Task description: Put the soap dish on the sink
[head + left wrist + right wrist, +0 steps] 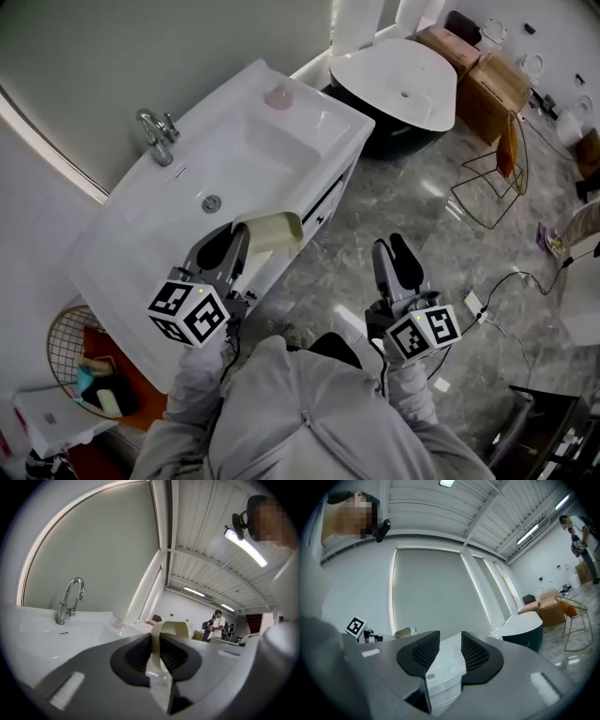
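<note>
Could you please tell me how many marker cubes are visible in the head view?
2 marker cubes. One is on the left gripper, gripping the soap dish at the sink's edge; the other is on the right gripper, above the marble floor. None seem hidden.

Head view steeply down over sink (234,159), both gripper views low and level, left one sharing that sink

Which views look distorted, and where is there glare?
Head view: fairly sharp, edges bend a little, soft reflections on the floor. Left gripper view: strong fisheye with a dark round border, and the ceiling lamp burns out white. Right gripper view: same fisheye, and the wall panel has curved edges.
</note>
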{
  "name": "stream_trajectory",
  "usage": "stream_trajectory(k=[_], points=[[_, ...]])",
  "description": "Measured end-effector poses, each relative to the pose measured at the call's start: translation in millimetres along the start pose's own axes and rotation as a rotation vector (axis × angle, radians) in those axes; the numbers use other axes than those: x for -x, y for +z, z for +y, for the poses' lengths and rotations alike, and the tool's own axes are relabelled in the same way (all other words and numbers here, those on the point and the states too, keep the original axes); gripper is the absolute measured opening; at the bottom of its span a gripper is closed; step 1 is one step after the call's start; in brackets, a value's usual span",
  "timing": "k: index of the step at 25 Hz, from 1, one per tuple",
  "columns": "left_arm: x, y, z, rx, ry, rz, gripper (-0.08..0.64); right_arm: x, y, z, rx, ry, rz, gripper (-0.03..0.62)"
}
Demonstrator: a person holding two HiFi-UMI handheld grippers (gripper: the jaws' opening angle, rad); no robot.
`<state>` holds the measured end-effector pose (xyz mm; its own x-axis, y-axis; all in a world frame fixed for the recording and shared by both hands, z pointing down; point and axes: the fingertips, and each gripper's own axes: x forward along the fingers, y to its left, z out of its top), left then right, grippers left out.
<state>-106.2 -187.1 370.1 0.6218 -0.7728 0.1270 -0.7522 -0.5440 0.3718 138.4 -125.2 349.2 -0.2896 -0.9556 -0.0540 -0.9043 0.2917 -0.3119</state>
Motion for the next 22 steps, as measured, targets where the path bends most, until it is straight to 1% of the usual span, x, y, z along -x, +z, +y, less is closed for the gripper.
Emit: stream_trajectory(k=[4, 8, 14, 16, 22], points=[[-35, 7, 29, 0.013, 0.023, 0.01, 0.1, -40, -7, -11, -0.006, 0.018, 0.026, 0.132], [-69, 9, 55, 0.043, 0.049, 0.02, 0.1, -78, -10, -25, -0.004, 0.044, 0.044, 0.132], [-127, 5, 94, 0.101, 0.125, 0.043, 0.1, -139, -4, -56, 0.004, 0.103, 0.075, 0.132], [-149, 1, 107, 0.132, 0.151, 0.053, 0.1, -161, -2, -66, 0.008, 0.127, 0.092, 0.132], [-216, -19, 147, 0.255, 0.208, 0.089, 0.1, -219, -3, -92, 0.001, 0.188, 0.15, 0.132]])
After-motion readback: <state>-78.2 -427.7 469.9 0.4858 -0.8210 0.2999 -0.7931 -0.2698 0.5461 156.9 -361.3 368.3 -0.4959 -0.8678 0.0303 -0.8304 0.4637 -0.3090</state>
